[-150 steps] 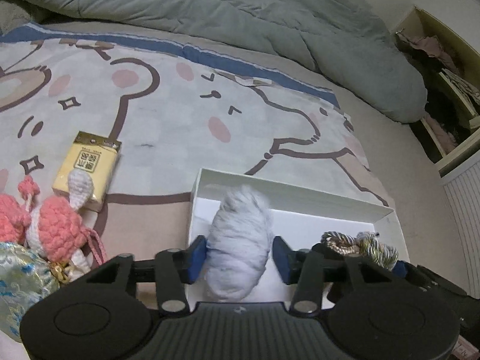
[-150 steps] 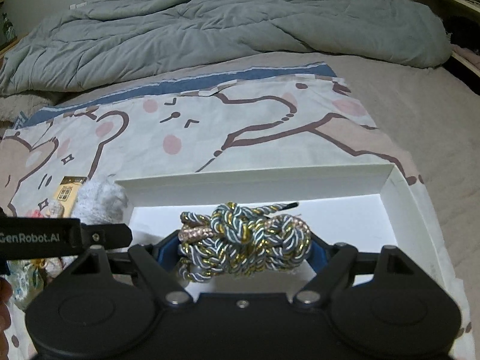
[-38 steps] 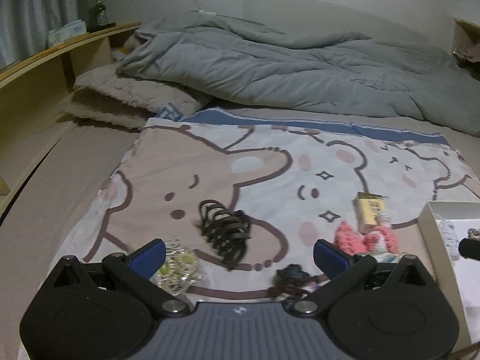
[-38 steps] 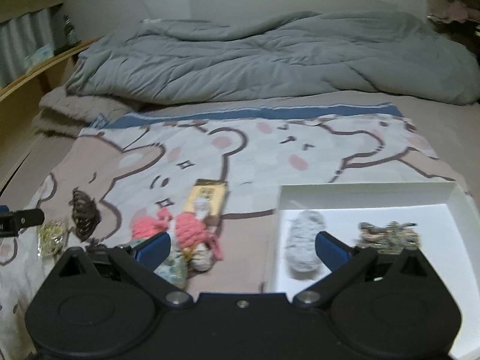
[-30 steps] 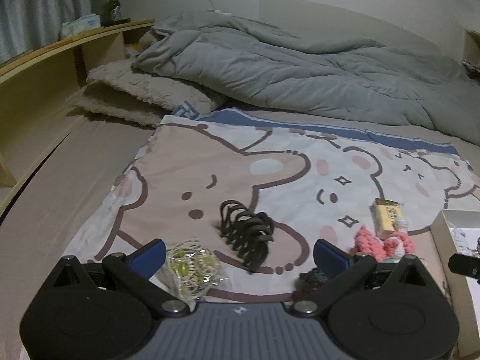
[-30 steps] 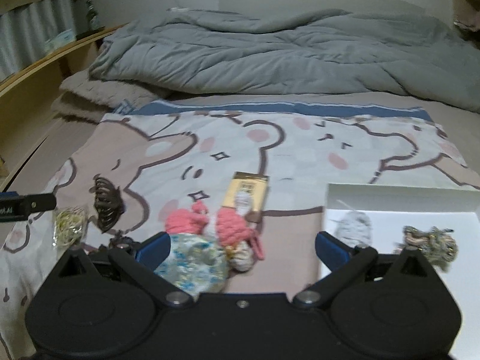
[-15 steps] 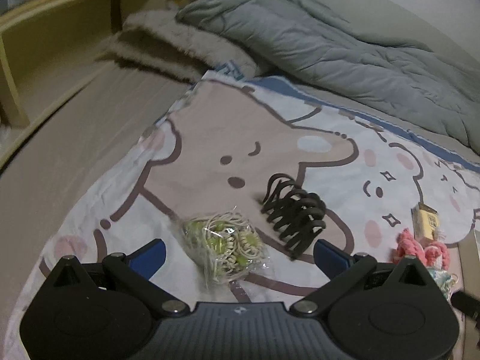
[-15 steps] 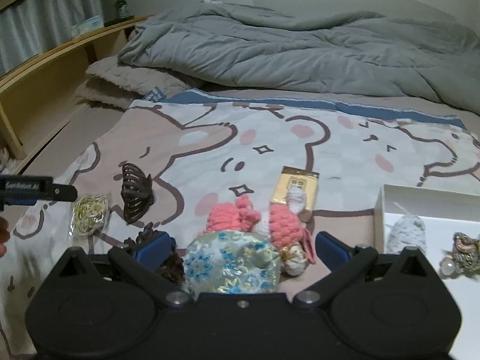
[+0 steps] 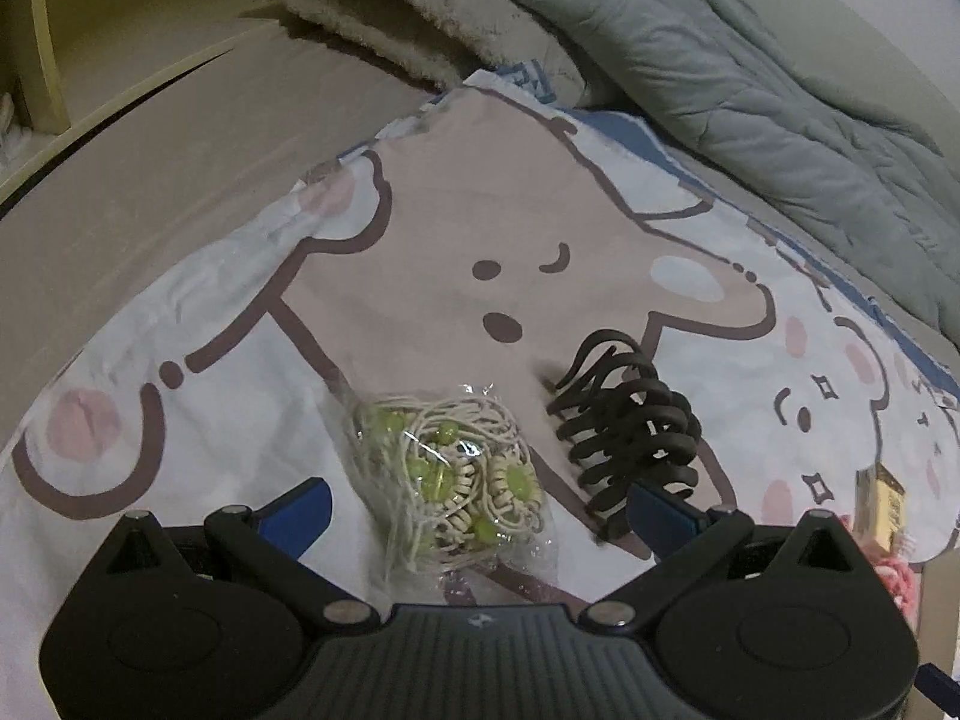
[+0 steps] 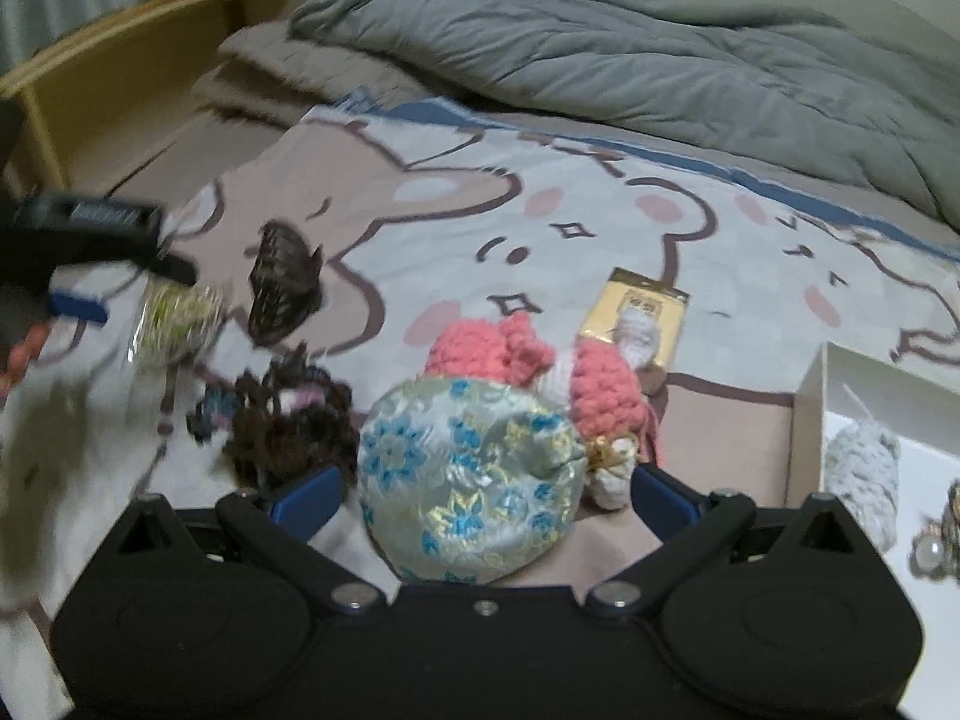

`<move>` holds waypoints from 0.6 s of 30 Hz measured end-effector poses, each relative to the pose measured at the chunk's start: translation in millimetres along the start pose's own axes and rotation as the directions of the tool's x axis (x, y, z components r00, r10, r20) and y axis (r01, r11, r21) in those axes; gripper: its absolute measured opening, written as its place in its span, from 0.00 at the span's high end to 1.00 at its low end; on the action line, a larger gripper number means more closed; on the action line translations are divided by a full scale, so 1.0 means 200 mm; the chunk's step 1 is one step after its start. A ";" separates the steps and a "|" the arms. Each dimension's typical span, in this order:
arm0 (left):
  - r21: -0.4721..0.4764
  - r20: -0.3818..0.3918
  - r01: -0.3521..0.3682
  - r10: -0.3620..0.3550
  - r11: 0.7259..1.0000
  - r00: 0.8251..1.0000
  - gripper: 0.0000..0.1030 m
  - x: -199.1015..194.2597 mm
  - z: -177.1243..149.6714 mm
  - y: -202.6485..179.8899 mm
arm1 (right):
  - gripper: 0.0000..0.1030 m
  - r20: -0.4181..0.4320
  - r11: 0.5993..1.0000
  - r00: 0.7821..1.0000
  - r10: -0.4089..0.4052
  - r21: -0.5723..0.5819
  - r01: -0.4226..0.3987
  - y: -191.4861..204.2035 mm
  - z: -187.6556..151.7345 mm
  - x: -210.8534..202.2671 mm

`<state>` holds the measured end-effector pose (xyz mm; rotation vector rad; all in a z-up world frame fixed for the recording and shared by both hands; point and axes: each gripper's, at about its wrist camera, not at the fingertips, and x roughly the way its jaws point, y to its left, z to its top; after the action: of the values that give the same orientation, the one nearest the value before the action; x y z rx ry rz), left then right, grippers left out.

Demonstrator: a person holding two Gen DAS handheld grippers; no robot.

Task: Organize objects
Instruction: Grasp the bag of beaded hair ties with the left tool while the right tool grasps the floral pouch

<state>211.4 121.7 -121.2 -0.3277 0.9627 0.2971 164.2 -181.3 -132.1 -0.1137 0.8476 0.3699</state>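
My left gripper (image 9: 480,504) is open, its blue fingers either side of a clear bag of cream cord and green beads (image 9: 453,474) on the bear-print blanket. A dark brown hair claw (image 9: 627,426) lies just right of the bag, close to the right finger. My right gripper (image 10: 483,495) is open around a pale floral brocade pouch (image 10: 474,480). Behind the pouch lies a pink crochet toy (image 10: 540,369) and a yellow packet (image 10: 645,315). The white box (image 10: 810,420) at right holds a grey fluffy ball (image 10: 864,477).
A dark fuzzy scrunchie (image 10: 288,420) sits left of the pouch. A grey duvet (image 10: 630,42) and a beige pillow (image 9: 408,18) lie at the back. A wooden bed frame (image 10: 120,48) runs along the left. The left gripper (image 10: 90,240) and a hand show at left.
Both grippers let go of the fluffy ball and rope in the box and swung left. The left one has closed in on the bead bag, the right one on the brocade pouch.
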 end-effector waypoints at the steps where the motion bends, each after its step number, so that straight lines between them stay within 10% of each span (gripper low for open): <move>1: 0.003 -0.002 -0.008 0.008 1.000 1.000 0.00 0.01 0.00 -0.01 | 0.00 -0.004 1.000 1.000 0.004 -0.021 -0.004 0.01 -0.01 0.01; 18: -0.047 -0.088 -0.109 0.104 0.993 0.991 0.05 0.22 0.03 0.00 | 0.00 -0.074 0.999 0.997 0.003 -0.051 -0.007 0.02 0.03 0.18</move>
<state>240.3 128.3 -155.4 -0.3390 1.0602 0.4086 188.7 -166.1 -155.9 -0.1743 0.9122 0.3941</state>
